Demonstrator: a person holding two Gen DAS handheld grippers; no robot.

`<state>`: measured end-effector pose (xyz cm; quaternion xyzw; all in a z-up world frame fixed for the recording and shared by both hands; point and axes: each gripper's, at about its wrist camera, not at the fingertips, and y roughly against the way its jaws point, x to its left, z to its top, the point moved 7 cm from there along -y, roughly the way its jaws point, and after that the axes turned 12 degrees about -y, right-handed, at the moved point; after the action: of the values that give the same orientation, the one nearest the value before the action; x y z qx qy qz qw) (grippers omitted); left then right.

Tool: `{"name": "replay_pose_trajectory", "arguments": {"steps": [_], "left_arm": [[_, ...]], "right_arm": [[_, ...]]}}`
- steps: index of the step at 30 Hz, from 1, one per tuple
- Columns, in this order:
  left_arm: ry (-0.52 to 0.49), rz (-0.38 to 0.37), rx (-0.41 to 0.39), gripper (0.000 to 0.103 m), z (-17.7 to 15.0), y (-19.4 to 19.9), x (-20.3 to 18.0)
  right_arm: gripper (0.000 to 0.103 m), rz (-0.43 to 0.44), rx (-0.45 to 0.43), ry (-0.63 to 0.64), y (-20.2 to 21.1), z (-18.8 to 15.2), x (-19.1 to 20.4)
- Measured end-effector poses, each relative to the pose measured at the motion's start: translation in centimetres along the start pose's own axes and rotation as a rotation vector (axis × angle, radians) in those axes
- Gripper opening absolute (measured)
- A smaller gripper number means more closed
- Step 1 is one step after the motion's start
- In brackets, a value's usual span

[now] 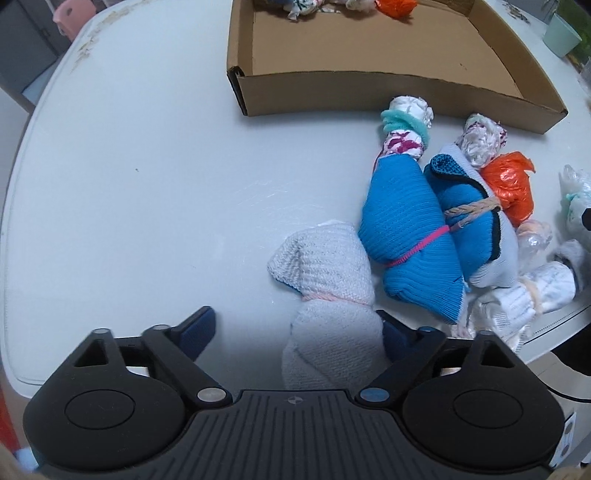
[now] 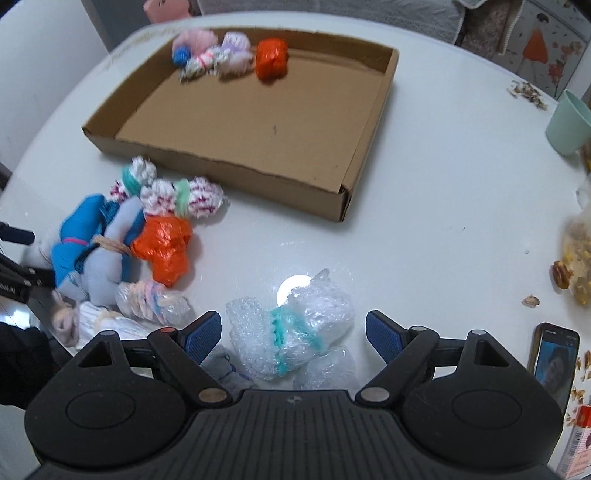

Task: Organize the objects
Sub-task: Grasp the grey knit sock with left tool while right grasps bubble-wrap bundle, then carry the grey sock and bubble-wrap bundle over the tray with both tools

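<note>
A shallow cardboard box (image 1: 369, 92) (image 2: 236, 166) lies on the white table and holds several tied bundles (image 2: 218, 55) and an orange one (image 2: 271, 59) at its far end. More bundles lie in a pile on the table in front of the box: blue cloth (image 1: 406, 229) (image 2: 74, 236), orange plastic (image 1: 511, 188) (image 2: 164, 243), floral (image 1: 402, 129) (image 2: 184, 195). My left gripper (image 1: 295, 332) is open, with a white knitted bundle (image 1: 328, 295) between its fingers. My right gripper (image 2: 293, 332) is open around a clear plastic bundle tied with teal yarn (image 2: 295, 328).
A mint cup (image 2: 567, 123) (image 1: 561, 35) stands at the right. A phone (image 2: 554, 358), nuts and shells (image 2: 572, 266) lie along the right edge. The table (image 1: 129, 184) edge curves at the left, with a pink object (image 1: 72, 14) beyond.
</note>
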<state>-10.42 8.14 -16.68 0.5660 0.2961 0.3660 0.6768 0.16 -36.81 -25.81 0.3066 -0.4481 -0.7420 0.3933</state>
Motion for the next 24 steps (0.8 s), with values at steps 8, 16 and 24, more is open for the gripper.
{"name": "replay_pose_trajectory", "arguments": {"steps": [8,16,24], "left_arm": [[-0.011,-0.026,-0.064,0.046,0.3,1.0,-0.2],[0.046,-0.011,-0.109,0.045,0.1,2.7,1.5],[0.09,0.022,-0.216,0.045,3.1,7.1,2.7]], "right_arm": [[0.06,-0.008,0.032,-0.001,-1.1,-0.2,-0.1],[0.056,0.029,-0.017,-0.032,-0.1,0.5,0.0],[0.056,0.045,-0.059,-0.044,0.9,1.7,-0.6]]}}
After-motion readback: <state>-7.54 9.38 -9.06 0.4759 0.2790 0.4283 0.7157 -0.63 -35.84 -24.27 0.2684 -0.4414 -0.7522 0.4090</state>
